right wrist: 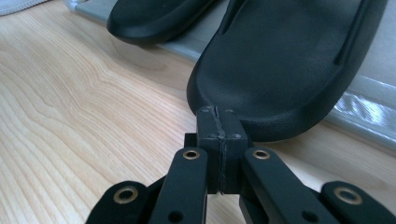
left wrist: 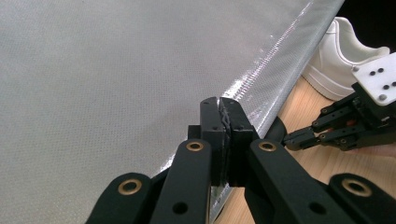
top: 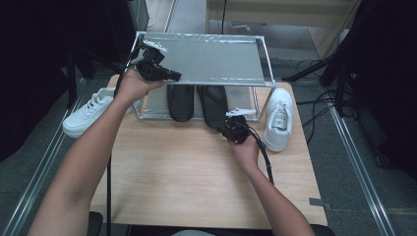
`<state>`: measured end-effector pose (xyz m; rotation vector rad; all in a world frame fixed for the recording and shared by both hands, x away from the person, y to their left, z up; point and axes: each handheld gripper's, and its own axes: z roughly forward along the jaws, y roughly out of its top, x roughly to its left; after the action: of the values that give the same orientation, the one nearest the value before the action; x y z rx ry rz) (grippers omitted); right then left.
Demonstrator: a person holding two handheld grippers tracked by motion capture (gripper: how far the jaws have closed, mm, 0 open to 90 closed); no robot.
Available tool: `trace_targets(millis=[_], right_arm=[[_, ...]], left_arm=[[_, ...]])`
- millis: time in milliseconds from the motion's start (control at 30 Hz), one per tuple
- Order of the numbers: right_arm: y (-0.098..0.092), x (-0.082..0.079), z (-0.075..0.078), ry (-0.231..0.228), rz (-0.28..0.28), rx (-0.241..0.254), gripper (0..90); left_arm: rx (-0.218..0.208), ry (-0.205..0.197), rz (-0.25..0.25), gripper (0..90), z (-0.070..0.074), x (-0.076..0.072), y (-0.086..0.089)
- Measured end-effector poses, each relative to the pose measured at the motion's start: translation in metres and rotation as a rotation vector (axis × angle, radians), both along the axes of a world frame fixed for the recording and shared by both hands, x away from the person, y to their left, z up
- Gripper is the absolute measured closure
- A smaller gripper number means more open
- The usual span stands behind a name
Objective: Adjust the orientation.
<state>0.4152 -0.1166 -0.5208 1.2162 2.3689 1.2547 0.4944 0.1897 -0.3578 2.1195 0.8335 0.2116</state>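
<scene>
At the near edge of the silver 2-tier metal shoe rack (top: 206,59), the right gripper (right wrist: 217,122) is fully closed, holding nothing, tips touching the heel of the right black rubber slipper (right wrist: 285,60). Left gripper (left wrist: 222,112), jaws together and empty, hovers over the rack's top shelf.

No words, brand names, numbers or signs can be read anywhere in these pictures. The white shoes (top: 279,119), the black shoes (top: 213,105) and the silver shelf (top: 211,59) carry no lettering that can be made out, and the wooden table (top: 187,172) bears none either. Any marks there may be are too small or too blurred to tell.
</scene>
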Motion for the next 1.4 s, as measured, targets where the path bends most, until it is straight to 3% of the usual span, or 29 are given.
trace_targets(millis=[667, 833, 1100, 1400], right_arm=[[0.04, 0.016, -0.001, -0.004, 0.027, 0.004, 90.0], [0.026, 0.014, 0.002, -0.005, 0.008, 0.015, 90.0], [-0.006, 0.017, 0.002, -0.01, -0.074, -0.002, 90.0], [0.003, 0.031, -0.002, 0.0, -0.107, -0.004, 90.0]], left_arm=[[0.001, -0.003, -0.003, 89.5, 0.0, -0.001, 0.0], [-0.001, -0.002, -0.005, 89.5, 0.0, 0.0, 0.001], [0.001, -0.003, -0.002, 89.5, 0.0, 0.0, 0.0], [0.003, -0.003, -0.004, 89.5, 0.0, 0.0, 0.0]])
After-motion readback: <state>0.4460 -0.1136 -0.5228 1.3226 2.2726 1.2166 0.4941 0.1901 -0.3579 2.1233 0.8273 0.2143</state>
